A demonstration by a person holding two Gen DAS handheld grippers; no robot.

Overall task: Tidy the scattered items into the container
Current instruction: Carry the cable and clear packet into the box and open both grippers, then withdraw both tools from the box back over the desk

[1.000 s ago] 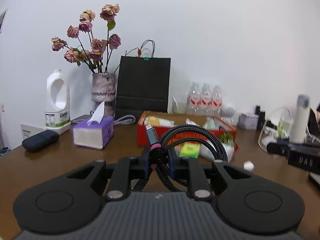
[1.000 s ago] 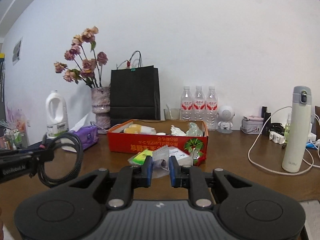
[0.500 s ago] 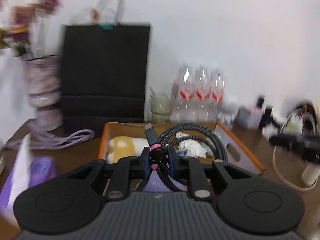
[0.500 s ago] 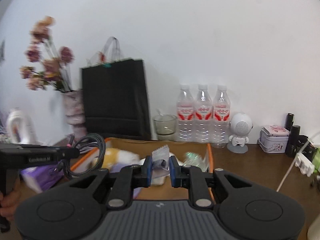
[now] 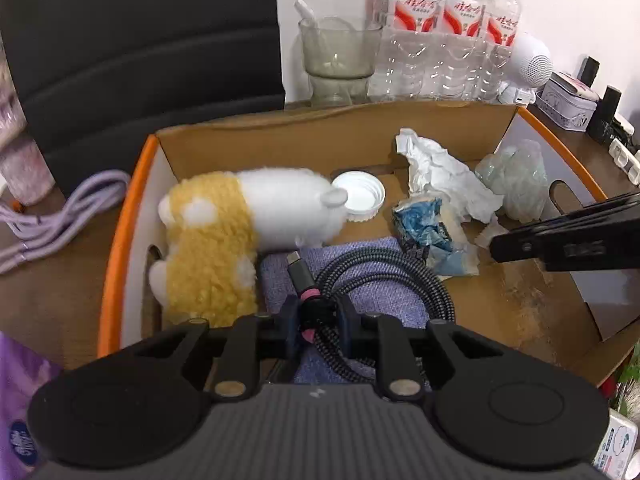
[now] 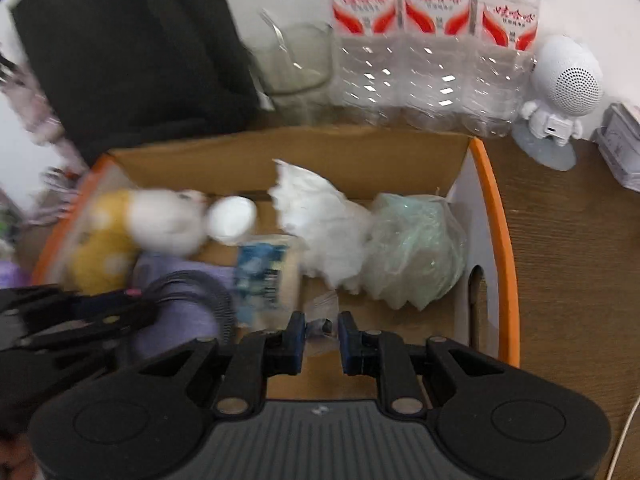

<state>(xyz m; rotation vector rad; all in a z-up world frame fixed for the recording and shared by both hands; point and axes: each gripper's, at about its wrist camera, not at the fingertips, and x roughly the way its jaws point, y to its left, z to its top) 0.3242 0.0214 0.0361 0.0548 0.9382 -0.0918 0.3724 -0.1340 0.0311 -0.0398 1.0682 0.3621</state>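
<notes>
Braided cable (image 5: 384, 276), plug pointing eleven o'clock, clamped in left gripper (image 5: 318, 322) over box (image 5: 120, 232); right gripper (image 6: 322, 338) pinches clear packet (image 6: 320, 322).

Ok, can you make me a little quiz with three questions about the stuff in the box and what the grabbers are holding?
1. True or false: the left gripper holds a coiled black braided cable.
2. What sits beside the fluffy yellow-and-white plush toy's head? A) white plastic cap B) spoon C) key
3. Fill in: the right gripper pinches a small clear ____ packet over the orange-rimmed cardboard box.

Key: 1 true; 2 A; 3 plastic.
</notes>
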